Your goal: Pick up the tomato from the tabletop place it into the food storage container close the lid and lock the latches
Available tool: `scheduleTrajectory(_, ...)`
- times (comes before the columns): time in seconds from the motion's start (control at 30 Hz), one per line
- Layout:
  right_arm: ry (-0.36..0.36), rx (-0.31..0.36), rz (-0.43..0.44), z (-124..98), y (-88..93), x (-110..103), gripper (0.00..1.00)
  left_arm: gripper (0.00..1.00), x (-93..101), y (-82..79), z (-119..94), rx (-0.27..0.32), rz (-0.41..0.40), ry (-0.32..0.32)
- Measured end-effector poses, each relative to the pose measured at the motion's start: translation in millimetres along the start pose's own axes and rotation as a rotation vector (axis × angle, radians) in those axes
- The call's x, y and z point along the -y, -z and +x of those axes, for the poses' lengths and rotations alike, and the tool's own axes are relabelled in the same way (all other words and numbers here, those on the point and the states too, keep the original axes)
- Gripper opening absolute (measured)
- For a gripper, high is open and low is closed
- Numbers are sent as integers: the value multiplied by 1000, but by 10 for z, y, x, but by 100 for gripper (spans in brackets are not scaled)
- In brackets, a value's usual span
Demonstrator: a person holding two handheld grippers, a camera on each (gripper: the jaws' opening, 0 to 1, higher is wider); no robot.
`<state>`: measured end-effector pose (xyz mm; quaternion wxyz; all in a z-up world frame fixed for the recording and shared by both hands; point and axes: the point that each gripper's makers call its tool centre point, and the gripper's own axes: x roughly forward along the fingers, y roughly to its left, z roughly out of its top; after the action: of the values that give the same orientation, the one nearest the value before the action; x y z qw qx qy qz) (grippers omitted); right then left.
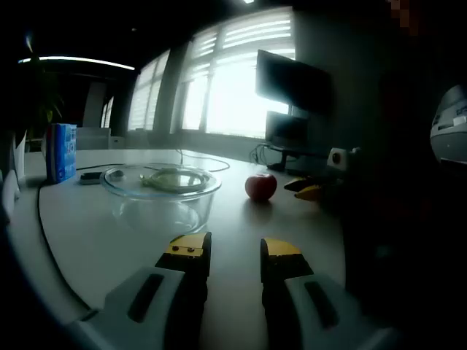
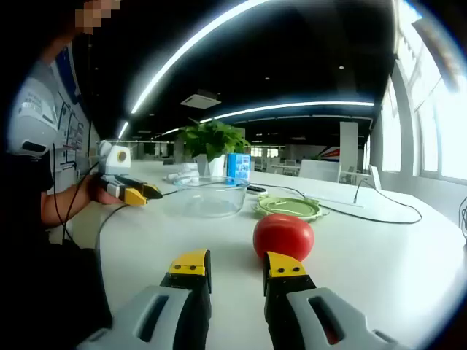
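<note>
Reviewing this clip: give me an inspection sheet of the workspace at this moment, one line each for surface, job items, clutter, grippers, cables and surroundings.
Surface: white table, round-edged.
Job's things: red tomato on the tabletop just ahead of the right gripper; clear glass container open and empty; green lid lying on the table beside it.
Clutter: blue carton, a small dark flat device near it.
Grippers: right gripper open, holding nothing; left gripper open, aimed at the container, holding nothing.
Cables: a thin cable trailing across the table behind the lid.
Surroundings: potted plant, monitors, blinds on bright windows, ceiling light strips.
</note>
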<state>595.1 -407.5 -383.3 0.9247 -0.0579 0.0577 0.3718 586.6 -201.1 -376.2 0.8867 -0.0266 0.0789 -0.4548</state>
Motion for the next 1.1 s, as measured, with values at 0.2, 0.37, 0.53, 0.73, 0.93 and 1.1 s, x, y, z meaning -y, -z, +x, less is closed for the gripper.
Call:
scheduleTrajectory(0.2,0,3,2,-2,-3,2,22,21,4,6,5,-4,0,2)
scheduleTrajectory(0.37,-6,4,4,-4,-5,-4,22,21,0,8,6,-5,-1,1)
scheduleTrajectory(0.53,-6,3,4,-5,-3,-9,22,21,-1,13,7,-8,0,0)
scheduleTrajectory(0.73,-6,3,3,-6,-3,-8,22,21,2,20,11,-12,3,1)
scheduleTrajectory(0.93,-6,1,0,-2,1,-10,22,22,-3,27,14,-17,3,-1)
scheduleTrajectory(1.1,-9,2,-3,-2,1,-15,22,25,8,33,16,-20,9,5)
